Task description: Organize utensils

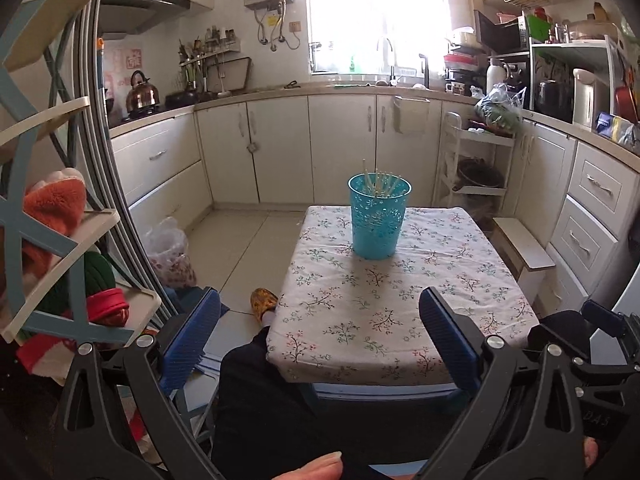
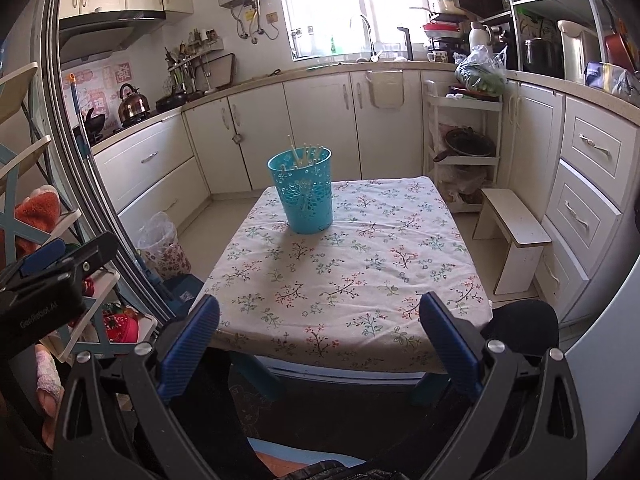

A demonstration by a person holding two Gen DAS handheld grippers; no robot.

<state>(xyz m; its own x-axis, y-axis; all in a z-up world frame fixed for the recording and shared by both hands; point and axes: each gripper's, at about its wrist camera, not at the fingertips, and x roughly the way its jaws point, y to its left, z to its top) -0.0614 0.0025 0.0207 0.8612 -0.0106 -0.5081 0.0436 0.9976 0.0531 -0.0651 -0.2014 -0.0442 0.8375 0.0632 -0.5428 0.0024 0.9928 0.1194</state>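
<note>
A small worktop [image 1: 400,312] covered with a floral cloth sits in the middle of a kitchen. A turquoise cup [image 1: 379,221] with a cut-out pattern stands upright on the cloth, toward the far edge, at about twelve o'clock from the left camera and eleven o'clock from the right one. Several pale chopsticks [image 1: 380,184] stand inside the cup, their tips leaning above the rim.

The left hand-held gripper [image 1: 320,340] is released, its blue fingers [image 1: 448,340] spread wide and holding nothing, held back near the worktop's near edge. The right hand-held gripper [image 2: 320,340] is likewise released and empty, its blue fingers [image 2: 188,352] spread over the near edge of the cloth. Both are well apart from the cup.

At three o'clock in the right view, a small white stool [image 2: 516,236] stands on the floor beside the worktop. A metal kettle [image 2: 132,102] sits on the stove at ten o'clock.
</note>
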